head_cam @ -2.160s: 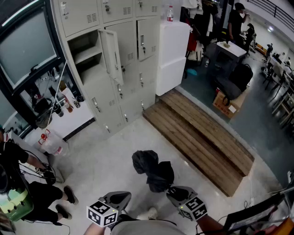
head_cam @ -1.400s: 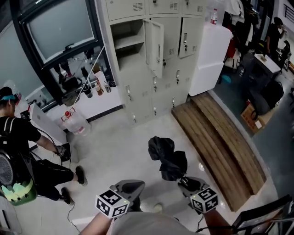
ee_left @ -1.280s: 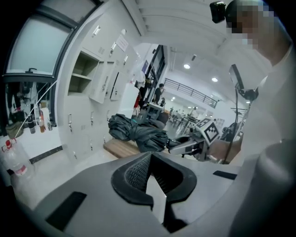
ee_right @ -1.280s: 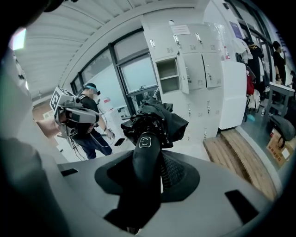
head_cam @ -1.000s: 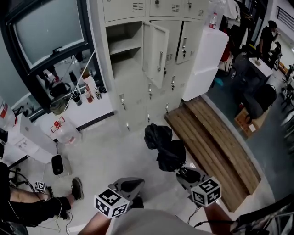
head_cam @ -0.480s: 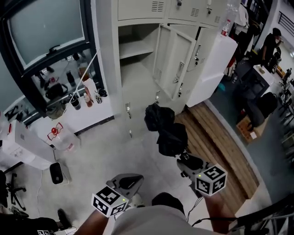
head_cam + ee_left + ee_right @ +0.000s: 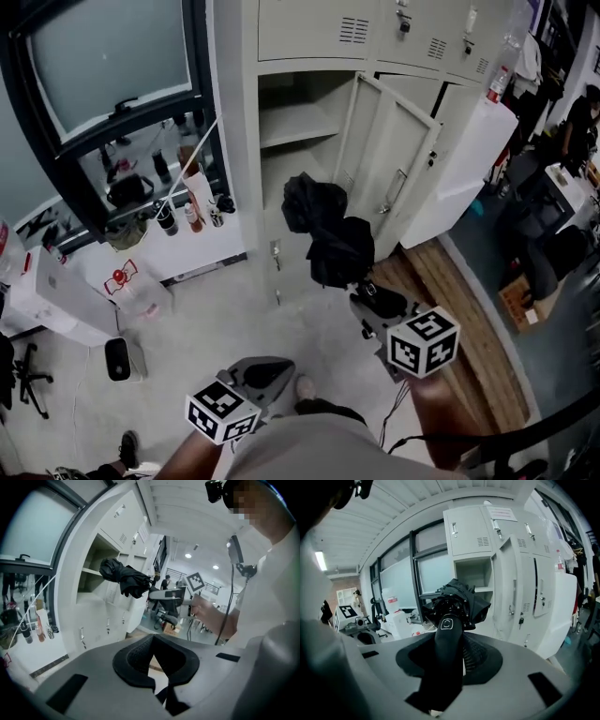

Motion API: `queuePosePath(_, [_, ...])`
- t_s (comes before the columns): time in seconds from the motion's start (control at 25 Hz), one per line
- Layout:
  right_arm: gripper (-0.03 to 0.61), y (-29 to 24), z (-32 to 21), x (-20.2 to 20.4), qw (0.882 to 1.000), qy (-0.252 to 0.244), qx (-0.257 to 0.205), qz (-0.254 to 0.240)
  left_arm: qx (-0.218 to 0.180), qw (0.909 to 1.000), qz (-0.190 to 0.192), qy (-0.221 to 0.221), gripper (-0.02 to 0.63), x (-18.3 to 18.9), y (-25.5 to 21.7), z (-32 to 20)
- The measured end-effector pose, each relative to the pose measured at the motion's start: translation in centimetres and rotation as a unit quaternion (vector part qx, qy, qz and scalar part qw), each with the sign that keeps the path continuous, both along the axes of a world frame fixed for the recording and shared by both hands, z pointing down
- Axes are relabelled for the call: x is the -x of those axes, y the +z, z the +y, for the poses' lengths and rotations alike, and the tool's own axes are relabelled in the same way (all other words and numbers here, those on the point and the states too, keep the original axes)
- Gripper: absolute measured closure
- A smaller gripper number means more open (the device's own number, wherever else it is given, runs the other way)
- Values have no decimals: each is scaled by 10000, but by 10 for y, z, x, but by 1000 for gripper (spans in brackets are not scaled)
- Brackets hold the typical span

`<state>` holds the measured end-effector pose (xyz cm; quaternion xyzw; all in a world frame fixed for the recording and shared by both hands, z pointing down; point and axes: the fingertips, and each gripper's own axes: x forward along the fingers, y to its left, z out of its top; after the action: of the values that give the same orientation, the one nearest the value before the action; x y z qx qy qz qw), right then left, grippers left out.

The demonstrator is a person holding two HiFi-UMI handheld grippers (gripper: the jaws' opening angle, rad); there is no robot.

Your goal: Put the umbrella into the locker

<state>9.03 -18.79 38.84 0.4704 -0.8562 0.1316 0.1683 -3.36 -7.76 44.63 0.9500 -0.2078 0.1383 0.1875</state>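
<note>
The left claw (image 7: 261, 372) hangs low, jaws together on nothing. The open beige metal locker (image 7: 298, 124) is much nearer than a second ago. The folded black fabric umbrella (image 7: 323, 230) now hovers before its shelf, not inside, with its handle clamped in the right claw (image 7: 377, 302).

Bright, even indoor light; fisheye edges.

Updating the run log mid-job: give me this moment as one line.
right gripper: shut on umbrella | left gripper: shut, empty | locker door: open | umbrella: held before locker, not yet inside
</note>
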Motion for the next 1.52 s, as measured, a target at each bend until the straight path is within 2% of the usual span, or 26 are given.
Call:
queuePosePath(0.28, [426, -37, -111, 0, 9988, -373, -303, -67, -161, 9996, 21, -236, 604, -35, -15, -71])
queuePosePath(0.52, [426, -50, -190, 10, 9982, -445, -394, -83, -154, 9995, 33, -266, 604, -49, -16, -107])
queuePosePath(0.76, [426, -61, -264, 28, 9981, -312, -538, -37, -105, 9994, 13, -333, 604, -31, -16, -150])
queuePosePath(0.96, [426, -69, -323, 44, 9982, -168, -581, -22, -221, 9995, -66, -228, 604, -14, -26, -192])
queuePosePath(1.32, [426, -67, -417, 66, 9989, 147, -444, 96, -179, 9998, -70, 86, 604, 6, -37, -240])
queuePosePath(1.52, [426, -64, -465, 65, 9980, 430, -363, 290, -118, 9999, -73, 98, 604, 21, -35, -260])
